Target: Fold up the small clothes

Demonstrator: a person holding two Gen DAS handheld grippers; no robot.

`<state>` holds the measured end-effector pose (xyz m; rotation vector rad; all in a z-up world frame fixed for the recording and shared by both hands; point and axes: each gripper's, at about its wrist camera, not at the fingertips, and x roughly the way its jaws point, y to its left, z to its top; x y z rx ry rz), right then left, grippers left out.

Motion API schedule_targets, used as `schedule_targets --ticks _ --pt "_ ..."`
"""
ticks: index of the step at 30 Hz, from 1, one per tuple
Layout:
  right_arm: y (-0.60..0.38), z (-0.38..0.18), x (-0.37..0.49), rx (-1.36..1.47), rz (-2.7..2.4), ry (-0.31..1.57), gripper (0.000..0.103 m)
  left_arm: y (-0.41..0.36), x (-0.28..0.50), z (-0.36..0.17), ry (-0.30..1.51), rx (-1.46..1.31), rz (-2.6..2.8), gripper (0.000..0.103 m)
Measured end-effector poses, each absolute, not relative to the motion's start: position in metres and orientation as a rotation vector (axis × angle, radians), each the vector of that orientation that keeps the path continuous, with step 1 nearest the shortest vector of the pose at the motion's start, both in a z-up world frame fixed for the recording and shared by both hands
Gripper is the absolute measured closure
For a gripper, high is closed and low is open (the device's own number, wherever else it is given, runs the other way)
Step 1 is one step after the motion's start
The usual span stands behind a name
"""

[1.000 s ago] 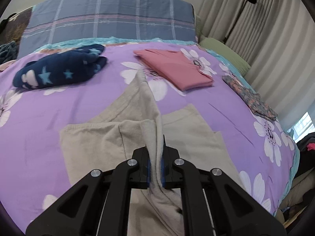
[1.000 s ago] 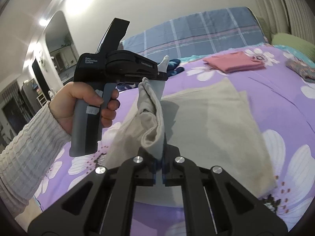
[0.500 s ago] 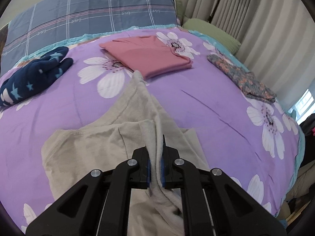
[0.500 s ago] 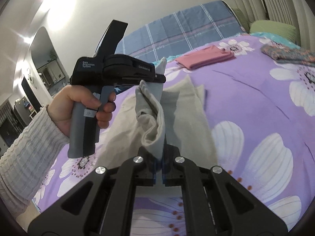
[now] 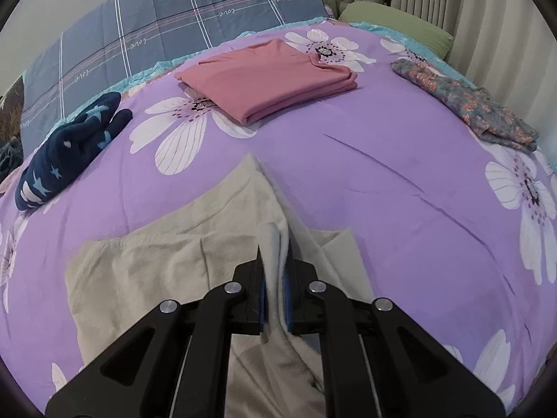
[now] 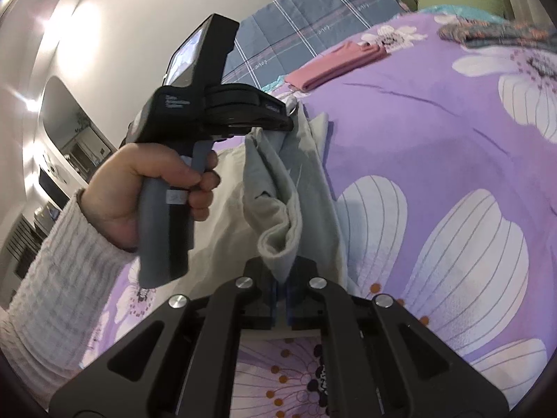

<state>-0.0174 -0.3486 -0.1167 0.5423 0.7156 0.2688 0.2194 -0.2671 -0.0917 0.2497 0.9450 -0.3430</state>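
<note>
Left tongs [image 5: 275,299] pinch a bunched fold of the beige garment [image 5: 167,271], lifted off the purple floral bed cover [image 5: 383,160]. Right tongs [image 6: 281,299] clamp another fold of it, w/ rest of the cloth draped on the bed. Left hand [image 6: 146,188] grips its handle. Folded pink shirt [image 5: 268,80], navy star item [image 5: 69,146] & patterned piece [image 5: 463,101] lie farther back, apart.
</note>
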Motion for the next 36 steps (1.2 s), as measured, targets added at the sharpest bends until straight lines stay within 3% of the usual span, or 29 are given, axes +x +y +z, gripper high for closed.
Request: schedule_targets --ticks 2,4,7,10,14,17,19,20,22,23,24,32,36 --pt "-0.353 -0.118 -0.017 0.568 0.273 0.723 0.100 -0.268 0.219 -0.090 0.937 0.233 -0.359 0.092" --pt "-0.357 -0.119 -0.019 0.598 0.288 0.733 0.100 -0.265 0.214 -0.079 0.909 0.197 -0.419 0.068" --pt "-0.362 -0.122 -0.020 0.638 0.311 0.747 0.100 -0.255 0.193 -0.054 0.820 0.201 -0.452 0.049" --pt "-0.365 -0.128 -0.021 0.669 0.329 0.770 0.100 -0.231 0.165 -0.032 0.739 0.244 -0.452 0.041" --pt "-0.365 -0.129 -0.025 0.682 0.346 0.778 0.099 -0.180 0.119 -0.033 0.746 0.254 -0.473 0.037" --pt "-0.364 -0.126 -0.026 0.676 0.347 0.783 0.091 -0.147 0.076 -0.049 0.777 0.283 -0.466 0.037" --pt "-0.363 -0.125 -0.023 0.674 0.361 0.798 0.074 -0.127 0.046 -0.059 0.791 0.272 -0.463 0.037" --pt "-0.362 -0.124 -0.018 0.671 0.364 0.803 0.074 -0.120 0.034 -0.063 0.801 0.254 -0.469 0.037" --pt "-0.357 -0.123 -0.014 0.646 0.352 0.815 0.075 -0.109 0.009 -0.073 0.818 0.233 -0.484 0.036" --pt "-0.355 -0.123 -0.012 0.632 0.337 0.822 0.081 -0.106 -0.001 -0.077 0.819 0.239 -0.485 0.036" --pt "-0.354 -0.123 -0.009 0.621 0.318 0.829 0.097 -0.104 -0.009 -0.081 0.817 0.251 -0.484 0.036" --pt "-0.361 -0.088 -0.015 0.640 0.321 0.719 0.098 -0.093 -0.017 -0.112 0.817 0.367 -0.316 0.036" --pt "-0.363 -0.108 -0.012 0.603 0.227 0.808 0.098 -0.077 -0.016 -0.113 0.809 0.342 -0.297 0.034"
